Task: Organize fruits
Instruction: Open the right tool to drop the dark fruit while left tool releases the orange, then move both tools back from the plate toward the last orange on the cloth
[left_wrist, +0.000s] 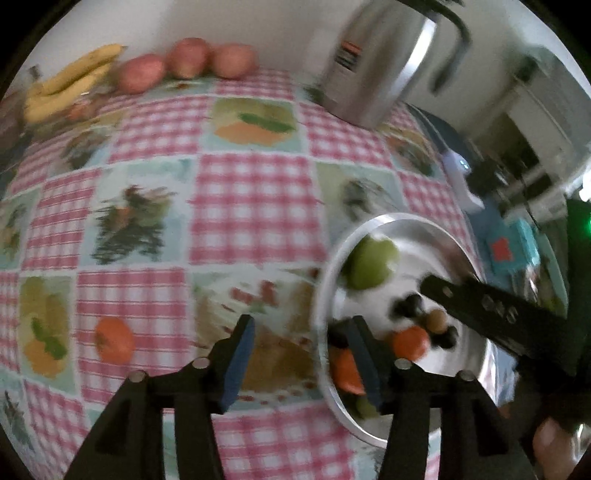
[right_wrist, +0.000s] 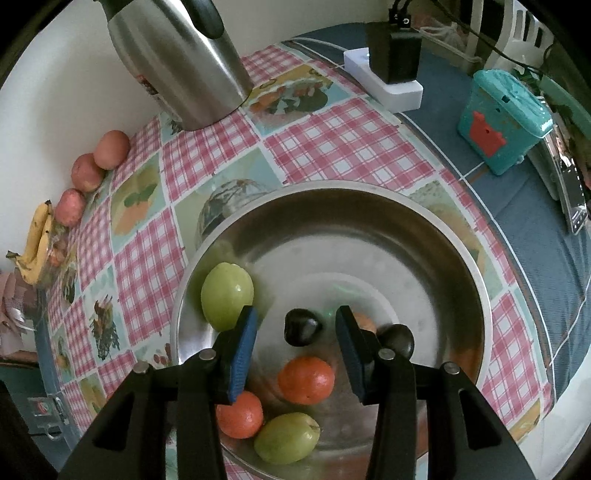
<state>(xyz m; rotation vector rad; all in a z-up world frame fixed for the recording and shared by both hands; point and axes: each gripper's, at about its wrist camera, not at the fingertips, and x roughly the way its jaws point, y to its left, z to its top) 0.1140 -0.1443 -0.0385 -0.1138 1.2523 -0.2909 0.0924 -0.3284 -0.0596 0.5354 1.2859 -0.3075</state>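
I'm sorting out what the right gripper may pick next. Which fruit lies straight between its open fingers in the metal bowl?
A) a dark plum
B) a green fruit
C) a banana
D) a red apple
A: in the right wrist view, the right gripper is open over the metal bowl, and the dark plum sits in the gap between its fingers, with the nearest green fruit off to the left of them.
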